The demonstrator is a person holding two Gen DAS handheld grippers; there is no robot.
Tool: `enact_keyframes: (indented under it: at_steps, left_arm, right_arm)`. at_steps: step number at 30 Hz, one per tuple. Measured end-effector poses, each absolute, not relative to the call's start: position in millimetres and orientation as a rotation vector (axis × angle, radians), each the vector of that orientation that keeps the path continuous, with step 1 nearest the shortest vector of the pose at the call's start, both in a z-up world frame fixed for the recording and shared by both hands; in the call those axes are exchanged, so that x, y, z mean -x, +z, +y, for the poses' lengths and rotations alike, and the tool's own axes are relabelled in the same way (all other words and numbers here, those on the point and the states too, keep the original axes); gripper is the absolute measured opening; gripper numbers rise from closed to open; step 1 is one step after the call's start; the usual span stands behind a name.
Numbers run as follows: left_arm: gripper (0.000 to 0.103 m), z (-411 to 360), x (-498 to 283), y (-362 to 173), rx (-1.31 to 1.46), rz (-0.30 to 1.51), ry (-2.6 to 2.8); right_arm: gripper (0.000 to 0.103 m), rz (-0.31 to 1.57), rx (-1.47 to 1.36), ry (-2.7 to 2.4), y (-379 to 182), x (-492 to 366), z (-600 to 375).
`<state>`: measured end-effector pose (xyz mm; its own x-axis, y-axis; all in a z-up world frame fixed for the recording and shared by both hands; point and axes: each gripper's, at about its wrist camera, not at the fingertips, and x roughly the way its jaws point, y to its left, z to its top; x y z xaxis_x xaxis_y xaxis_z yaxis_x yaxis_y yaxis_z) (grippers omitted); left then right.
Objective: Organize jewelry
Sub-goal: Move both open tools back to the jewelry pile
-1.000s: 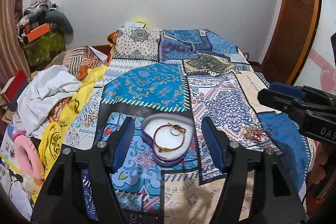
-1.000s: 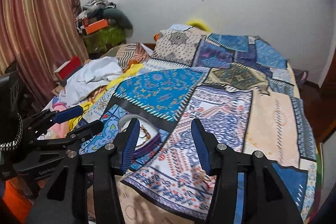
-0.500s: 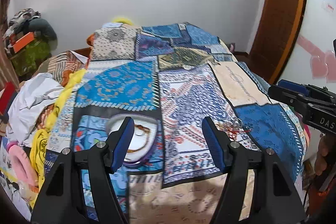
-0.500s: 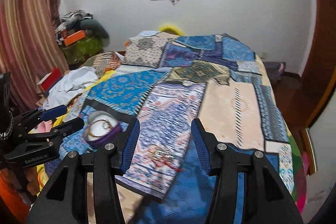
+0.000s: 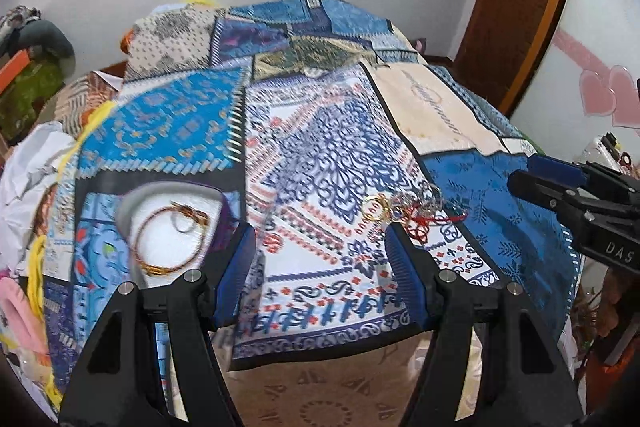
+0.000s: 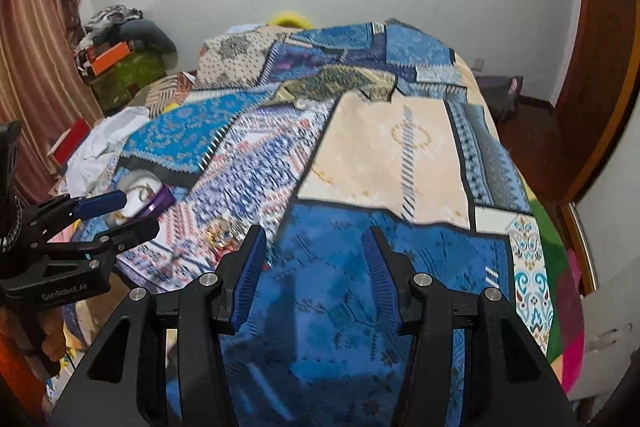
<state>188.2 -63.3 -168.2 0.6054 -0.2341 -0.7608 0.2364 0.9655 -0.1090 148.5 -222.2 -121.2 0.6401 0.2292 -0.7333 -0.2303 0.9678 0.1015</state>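
hovering over patchwork bedspread (image 5: 332,155), left gripper (image 5: 320,267) jaws spread, empty. right gripper (image 6: 316,267) likewise spread, empty. loose jewelry tangle (image 5: 408,207) lies right of heart-shaped box (image 5: 132,203); bangle (image 5: 168,243) already inside. judged: box open to receive remainder.

Bare bedspread (image 5: 344,147) beside jewelry pile (image 5: 412,211)

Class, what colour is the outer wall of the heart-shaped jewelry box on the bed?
Purple; the jewelry box shows its wall best in the right wrist view.
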Motion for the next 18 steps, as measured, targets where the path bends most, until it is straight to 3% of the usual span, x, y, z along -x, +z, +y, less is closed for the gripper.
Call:
enact_keyframes:
  at_steps: [8,13,18]
  left_arm:
    - [0.065,-77,-198,-184,0.014,0.922,-0.317]
    - [0.041,-87,-203,-189,0.007,0.935,-0.364]
    - [0.029,-92,-207,-190,0.005,0.934,-0.394]
  right_arm:
    - [0.047,0.872,-0.012,0.286,-136,-150,-224]
    - [0.047,0.872,-0.018,0.311,-138,-154,-221]
    - [0.047,0.868,-0.02,0.329,-139,-158,-217]
